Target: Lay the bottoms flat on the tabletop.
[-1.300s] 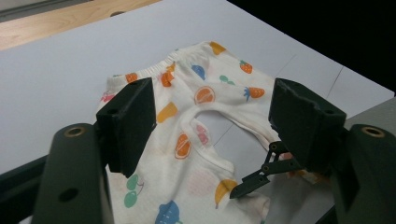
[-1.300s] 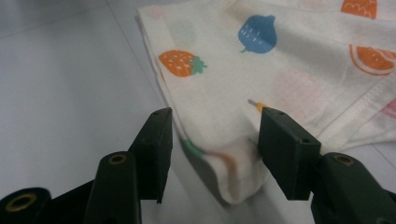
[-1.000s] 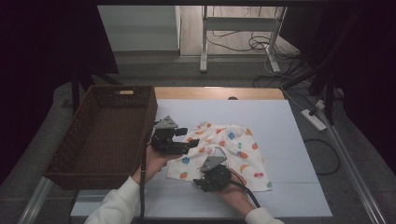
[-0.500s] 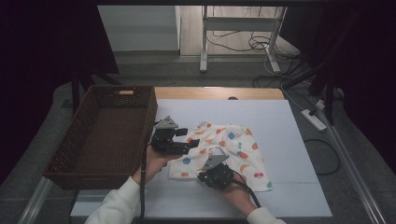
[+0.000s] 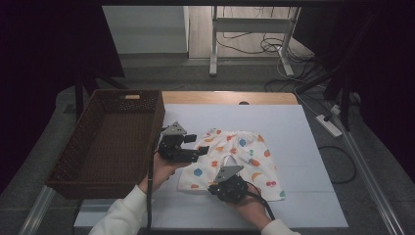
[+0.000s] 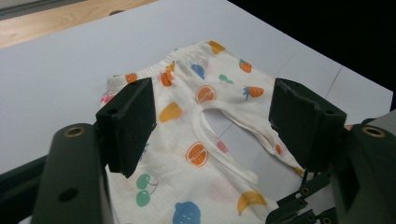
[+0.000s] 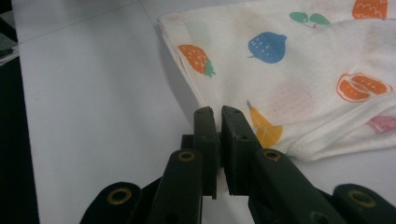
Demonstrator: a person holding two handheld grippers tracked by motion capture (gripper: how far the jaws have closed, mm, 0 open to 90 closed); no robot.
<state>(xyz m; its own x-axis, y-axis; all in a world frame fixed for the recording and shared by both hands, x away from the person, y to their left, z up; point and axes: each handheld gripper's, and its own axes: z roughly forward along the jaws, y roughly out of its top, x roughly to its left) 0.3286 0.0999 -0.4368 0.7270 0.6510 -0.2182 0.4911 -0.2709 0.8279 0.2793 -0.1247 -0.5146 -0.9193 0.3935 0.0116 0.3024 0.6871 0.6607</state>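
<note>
Lying flat on white table [image 5: 303, 147]: fruit-print baby pants [image 5: 240, 161], right of wicker basket [image 5: 110, 142]. Left gripper [image 6: 212, 123] spread wide, poised above pants' waistband side, nothing between jaws. Right gripper [image 7: 218, 116] pinching pants' near hem edge, jaws just closed nearly together.

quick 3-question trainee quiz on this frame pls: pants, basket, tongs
1. True or false: the pants lie inside the basket.
2. Which tongs are shut at the pants' hem? A) left B) right
3. Fill in: in the high view, the basket stands to the ___ of the pants.

Key
1. False: they lie spread on the white table, and the basket holds nothing.
2. B: the right tongs are shut at a hem corner, apparently pinching it. The left tongs stand open above the pants.
3. Left.
</note>
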